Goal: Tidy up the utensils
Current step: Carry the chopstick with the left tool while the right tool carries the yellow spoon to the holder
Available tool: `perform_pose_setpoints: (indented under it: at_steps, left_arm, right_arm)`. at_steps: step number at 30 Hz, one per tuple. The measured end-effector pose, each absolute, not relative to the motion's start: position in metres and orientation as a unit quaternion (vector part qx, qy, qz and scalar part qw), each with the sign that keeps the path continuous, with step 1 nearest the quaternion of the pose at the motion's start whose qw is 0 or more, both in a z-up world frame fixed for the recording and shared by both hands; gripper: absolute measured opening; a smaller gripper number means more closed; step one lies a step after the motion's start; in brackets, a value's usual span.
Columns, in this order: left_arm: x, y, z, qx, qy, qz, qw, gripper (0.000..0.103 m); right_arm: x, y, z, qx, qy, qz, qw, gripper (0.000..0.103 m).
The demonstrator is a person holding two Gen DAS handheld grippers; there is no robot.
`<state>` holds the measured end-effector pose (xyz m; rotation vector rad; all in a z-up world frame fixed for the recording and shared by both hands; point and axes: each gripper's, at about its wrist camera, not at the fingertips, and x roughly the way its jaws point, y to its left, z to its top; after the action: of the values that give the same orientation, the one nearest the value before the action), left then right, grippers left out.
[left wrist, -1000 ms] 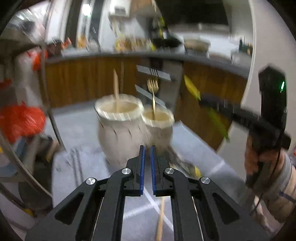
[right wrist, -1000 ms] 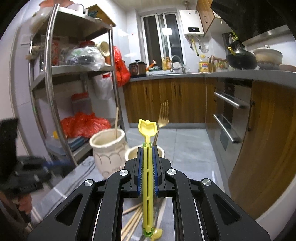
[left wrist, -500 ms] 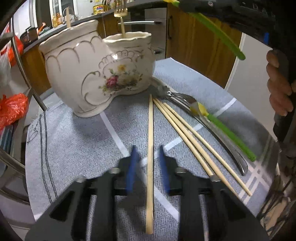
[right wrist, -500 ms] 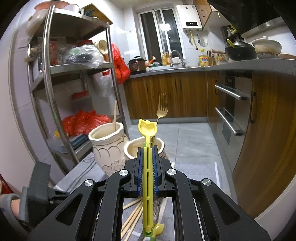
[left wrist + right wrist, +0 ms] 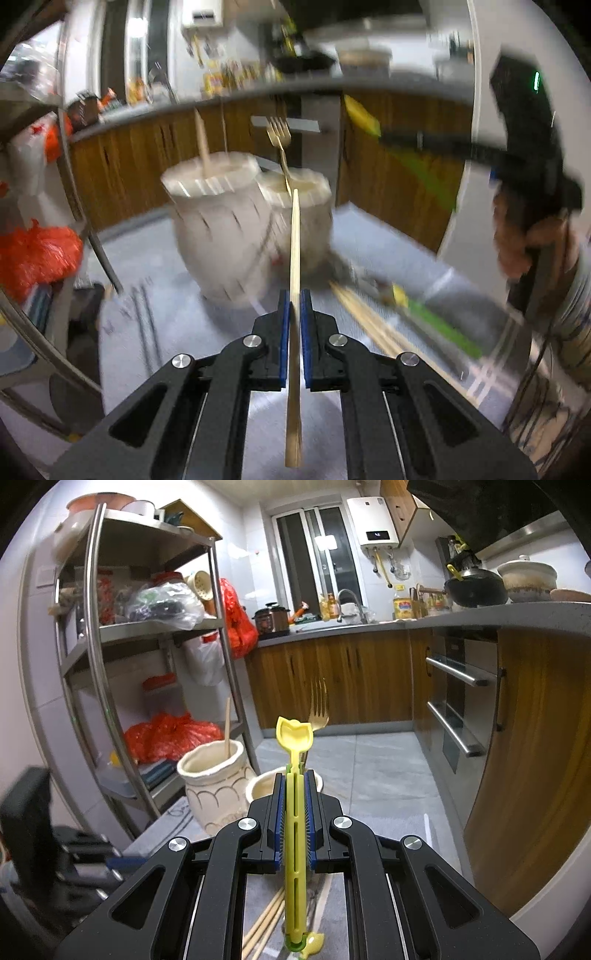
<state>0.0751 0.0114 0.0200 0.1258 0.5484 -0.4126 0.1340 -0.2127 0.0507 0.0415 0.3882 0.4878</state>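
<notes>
Utensils here are split between 2 cream pots, the table and both grippers. At the left of the left wrist view stands the taller pot (image 5: pixel 218 225) with 1 wooden stick upright in it; touching it on the right is the shorter pot (image 5: pixel 299 221), which holds a gold fork (image 5: pixel 279 142). At centre, the left gripper (image 5: pixel 294 306) has its jaws pressed together on a single chopstick (image 5: pixel 294 258). That chopstick runs straight along the fingers, its long axis pointing forward and up, with its tip showing over the rim of the shorter pot and its butt end sticking back out below the pads. The view is smeared by motion, so whether the tip is above the pot or merely in front of it cannot be told. I judge the coming move turns on this: the stick's tip has to be steered left, toward the taller pot where the other stick stands, and tipped upright over the mouth. Right of centre, loose chopsticks (image 5: pixel 373 321) and a green-handled utensil (image 5: pixel 436 325) lie on the grey cloth (image 5: pixel 166 325). In the right wrist view the right gripper (image 5: pixel 294 794) pinches a yellow spoon (image 5: pixel 294 812) lengthwise, bowl forward, held above and short of both pots.
</notes>
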Motion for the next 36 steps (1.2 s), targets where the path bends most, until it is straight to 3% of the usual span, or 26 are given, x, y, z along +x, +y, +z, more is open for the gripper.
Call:
perform_pose_setpoints:
  at_steps: [6,16,22,36]
  left_arm:
    - [0.102,0.046,0.066,-0.046,0.167,-0.171,0.97,0.005]
    - [0.189,0.06,0.079,-0.184,0.116,-0.17,0.961,0.005]
    - [0.217,0.05,0.064,-0.17,0.099,-0.139,0.97,0.005]
    - [0.208,0.039,0.042,-0.093,0.092,-0.122,0.984,0.006]
  right_arm:
    - [0.16,-0.205,0.058,0.057,0.177,0.257,0.948,0.011]
    - [0.228,-0.198,0.054,0.164,0.166,0.284,0.93,0.011]
    - [0.246,-0.187,0.038,0.168,0.162,0.291,0.928,0.011]
    - [0.241,-0.16,0.017,0.062,0.156,0.282,0.944,0.011]
